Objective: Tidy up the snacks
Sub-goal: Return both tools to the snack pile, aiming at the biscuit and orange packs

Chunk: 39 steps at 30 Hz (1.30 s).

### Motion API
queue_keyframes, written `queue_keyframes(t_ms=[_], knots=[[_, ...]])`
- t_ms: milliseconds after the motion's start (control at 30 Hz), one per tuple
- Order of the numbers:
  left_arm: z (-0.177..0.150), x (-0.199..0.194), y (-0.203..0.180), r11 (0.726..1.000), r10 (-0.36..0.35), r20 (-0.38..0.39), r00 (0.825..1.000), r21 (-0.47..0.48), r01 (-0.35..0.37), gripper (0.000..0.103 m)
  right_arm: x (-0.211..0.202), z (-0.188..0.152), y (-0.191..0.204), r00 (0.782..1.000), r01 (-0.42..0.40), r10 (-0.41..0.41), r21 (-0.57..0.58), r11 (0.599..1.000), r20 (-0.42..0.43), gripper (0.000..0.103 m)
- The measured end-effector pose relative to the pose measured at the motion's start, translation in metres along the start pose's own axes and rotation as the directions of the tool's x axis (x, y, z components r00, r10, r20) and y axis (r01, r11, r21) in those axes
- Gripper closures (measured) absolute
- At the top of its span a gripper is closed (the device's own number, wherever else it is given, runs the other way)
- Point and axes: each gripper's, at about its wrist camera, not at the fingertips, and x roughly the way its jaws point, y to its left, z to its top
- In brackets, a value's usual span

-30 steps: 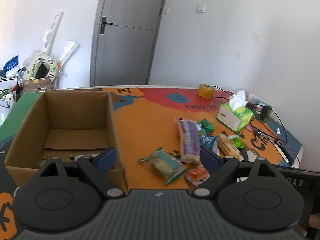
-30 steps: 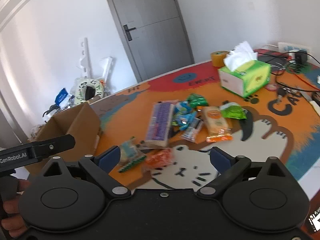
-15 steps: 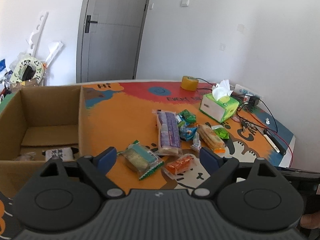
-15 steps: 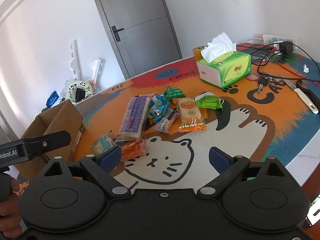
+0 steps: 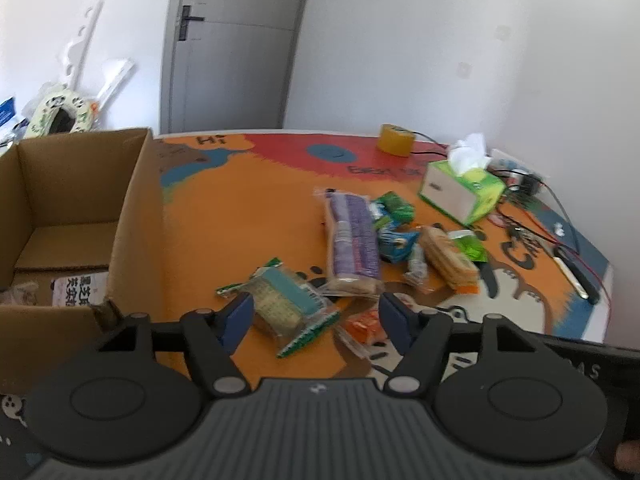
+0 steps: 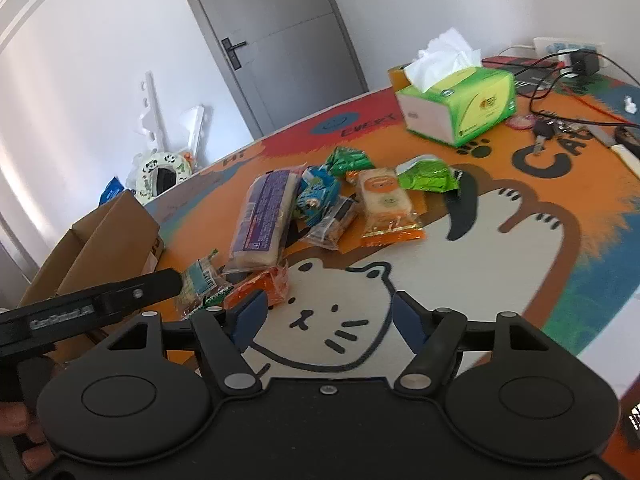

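Left gripper (image 5: 316, 318) hangs spread over the teal snack (image 5: 282, 300) (beside the box (image 5: 136, 216)); right gripper (image 6: 326, 320) spread, empty.

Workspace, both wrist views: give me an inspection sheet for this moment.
Surface: table under a bright orange cartoon-cat mat.
Job's things: cardboard box open at the left with a white packet inside; loose snacks in the middle, among them a purple pack, teal pack, orange pack, green packet.
Clutter: tissue box, tape roll, keys.
Grippers: left gripper open above the teal pack; right gripper open, holding nothing.
Cables: black and red leads at the far right.
Surroundings: white walls, closed grey door.
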Motion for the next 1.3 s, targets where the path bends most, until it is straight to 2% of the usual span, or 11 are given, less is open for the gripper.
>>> queue_keyframes(t_ms=[433,500,567,600,667,733,1067,1300], knots=[[0.001,0.016,0.015,0.999,0.025,-0.027,0.999,-0.037,-0.026,0.037,0.036,0.010,0.015,0.995,-0.076,0.076,-0.003,0.997,-0.061,0.062],[0.002,0.018,0.017,0.999,0.027,-0.037,0.999,-0.043,-0.029,0.037,0.041,0.010,0.014,0.993,-0.091,0.091,0.004,0.996,-0.072,0.081],[0.003,0.022,0.017,0.999,0.022,-0.046,0.999,-0.046,-0.024,0.036,0.044,0.010,0.012,0.992,-0.100,0.100,0.011,0.995,-0.076,0.095],[0.003,0.023,0.016,0.999,0.018,-0.050,0.999,-0.038,-0.020,0.034,0.044,0.010,0.010,0.993,-0.094,0.095,0.010,0.996,-0.076,0.098],[0.003,0.025,0.010,1.000,0.012,-0.049,0.999,-0.010,-0.013,0.029,0.042,0.009,0.008,0.994,-0.085,0.086,0.010,0.996,-0.071,0.099],[0.003,0.031,0.006,0.999,0.036,-0.059,0.998,0.008,-0.035,0.023,0.037,0.009,0.004,0.995,-0.081,0.082,0.011,0.997,-0.061,0.099],[0.003,0.054,0.001,0.996,0.092,-0.095,0.991,-0.001,-0.093,0.021,0.020,0.011,-0.020,0.999,-0.018,0.019,0.033,0.999,-0.037,0.100],[0.004,0.065,0.001,0.991,0.135,-0.076,0.988,-0.006,-0.135,0.020,0.011,0.005,-0.027,0.999,-0.002,0.005,0.050,0.999,-0.047,0.100]])
